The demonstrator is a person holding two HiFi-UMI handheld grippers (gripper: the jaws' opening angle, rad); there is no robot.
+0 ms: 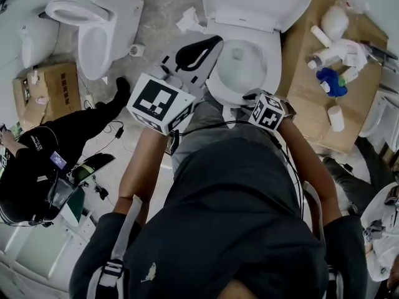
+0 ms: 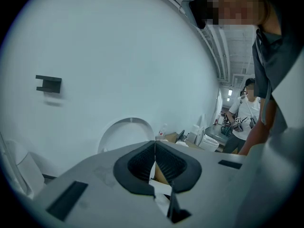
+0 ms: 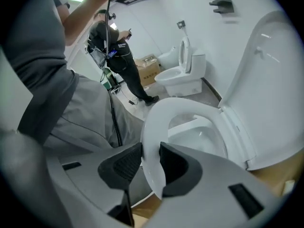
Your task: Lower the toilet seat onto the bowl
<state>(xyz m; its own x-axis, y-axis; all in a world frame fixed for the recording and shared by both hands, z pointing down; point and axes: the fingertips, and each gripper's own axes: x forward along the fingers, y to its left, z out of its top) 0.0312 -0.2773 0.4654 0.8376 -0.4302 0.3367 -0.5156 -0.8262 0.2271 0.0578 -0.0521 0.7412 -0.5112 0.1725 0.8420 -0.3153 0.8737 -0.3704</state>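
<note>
Left gripper (image 2: 155,148) jaws closed empty, right gripper (image 3: 151,158) clamping the front rim of the one toilet seat (image 3: 159,113), tilted over its bowl (image 3: 202,137) at twelve o'clock; second toilet (image 1: 93,23) at eleven, cardboard box (image 1: 53,83) print unreadable.

toilet seat (image 3: 151,137): glossy smooth plastic | bowl (image 3: 199,139): glossy | cardboard (image 1: 305,86): matt

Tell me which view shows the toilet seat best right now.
The right gripper view: the toilet seat fills the middle, its front rim gripped by the right gripper, tilted above the bowl. The head view shows it from above, front hidden by a marker cube. The left gripper view misses it.
</note>
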